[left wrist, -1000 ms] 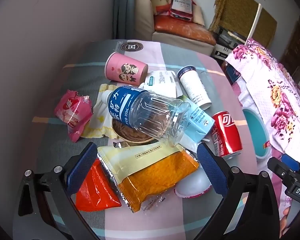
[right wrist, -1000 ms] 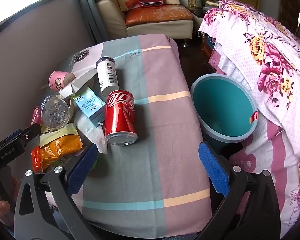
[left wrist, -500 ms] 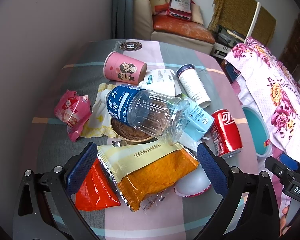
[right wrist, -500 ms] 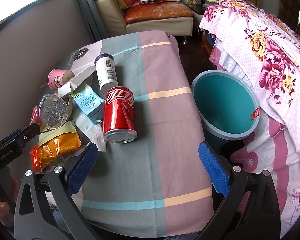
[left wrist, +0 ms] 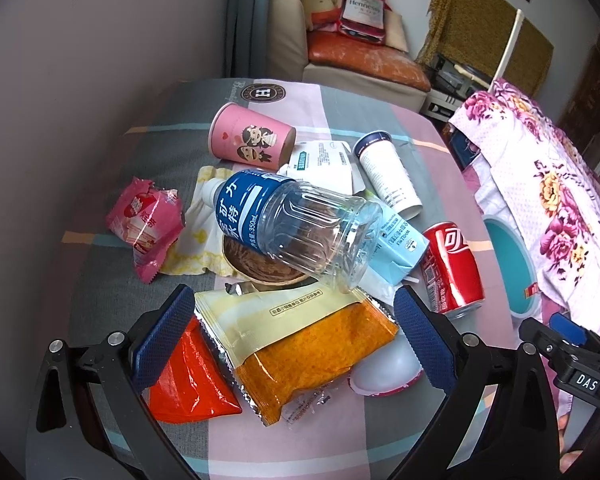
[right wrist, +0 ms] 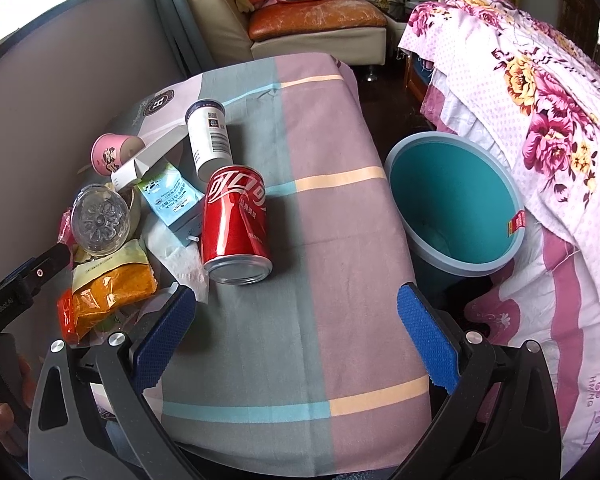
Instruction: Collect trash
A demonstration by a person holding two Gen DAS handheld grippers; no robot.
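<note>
Both grippers have eased slightly forward, fingers apart, holding nothing: left gripper [left wrist: 292, 324] over the orange packet [left wrist: 300, 344], right gripper [right wrist: 296, 320] near the red can [right wrist: 236, 224], beside the bin [right wrist: 456, 208].

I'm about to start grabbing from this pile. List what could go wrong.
The bottle lies tilted on the bowl and the orange packet; pulling either may send it rolling. The can lies on its side and may roll off the table. The bin stands below the table edge, so a short drop could miss it.
</note>
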